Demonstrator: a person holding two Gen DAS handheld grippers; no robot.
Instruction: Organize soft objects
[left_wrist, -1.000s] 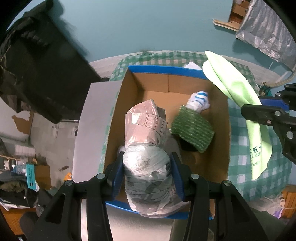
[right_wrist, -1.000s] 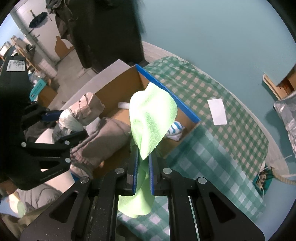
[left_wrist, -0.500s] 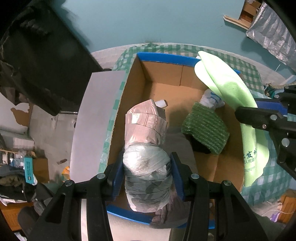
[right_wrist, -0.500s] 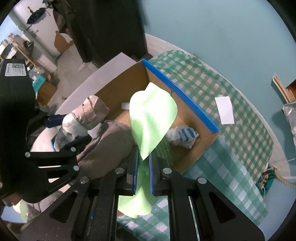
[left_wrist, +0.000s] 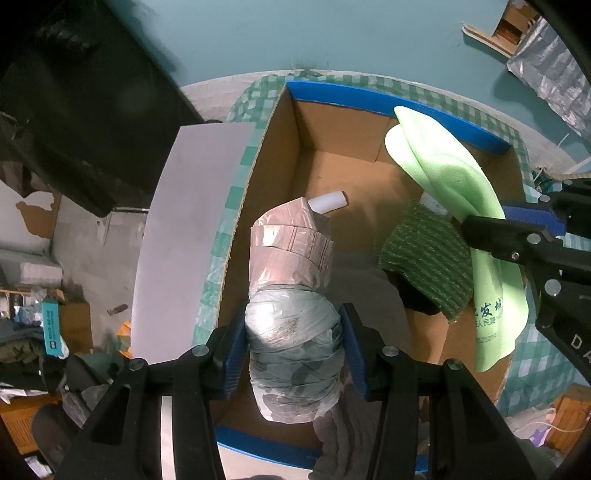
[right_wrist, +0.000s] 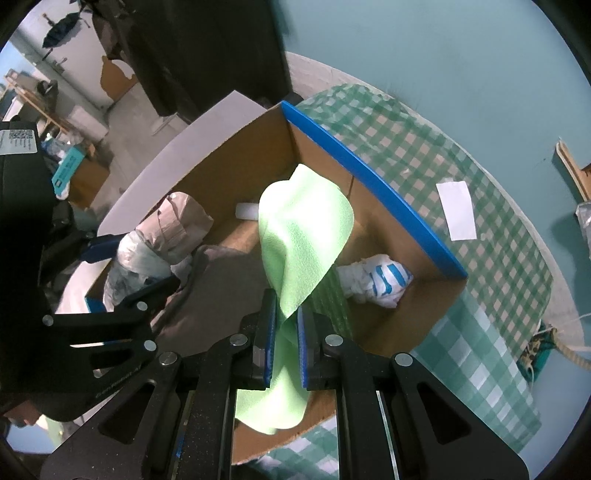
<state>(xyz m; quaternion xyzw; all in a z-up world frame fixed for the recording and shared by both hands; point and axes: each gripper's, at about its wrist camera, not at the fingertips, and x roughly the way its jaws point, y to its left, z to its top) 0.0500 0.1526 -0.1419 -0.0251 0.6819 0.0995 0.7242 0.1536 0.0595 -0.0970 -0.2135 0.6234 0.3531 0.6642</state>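
Observation:
An open cardboard box (left_wrist: 280, 155) with blue-taped rims stands on a green checked tablecloth; it also shows in the right wrist view (right_wrist: 373, 177). My left gripper (left_wrist: 291, 332) is shut on a plastic-wrapped bundle (left_wrist: 291, 280), held over the box's near left part. My right gripper (right_wrist: 284, 325) is shut on a light green cloth (right_wrist: 303, 236), hanging over the box's right side; the cloth shows in the left wrist view (left_wrist: 450, 177) too. In the box lie a dark green knitted piece (left_wrist: 428, 262), a grey garment (right_wrist: 221, 280), a white-and-blue bundle (right_wrist: 376, 280) and a small white roll (left_wrist: 327, 201).
A grey flap (left_wrist: 192, 229) stands out from the box's left side. A white paper slip (right_wrist: 456, 210) lies on the tablecloth (right_wrist: 491, 236) beyond the box. Teal wall behind; cluttered floor and a dark hanging sheet (left_wrist: 74, 92) at left.
Both grippers have moved forward over the box. The bundle and the green cloth now hang further inside its rims. The white roll has come into view.

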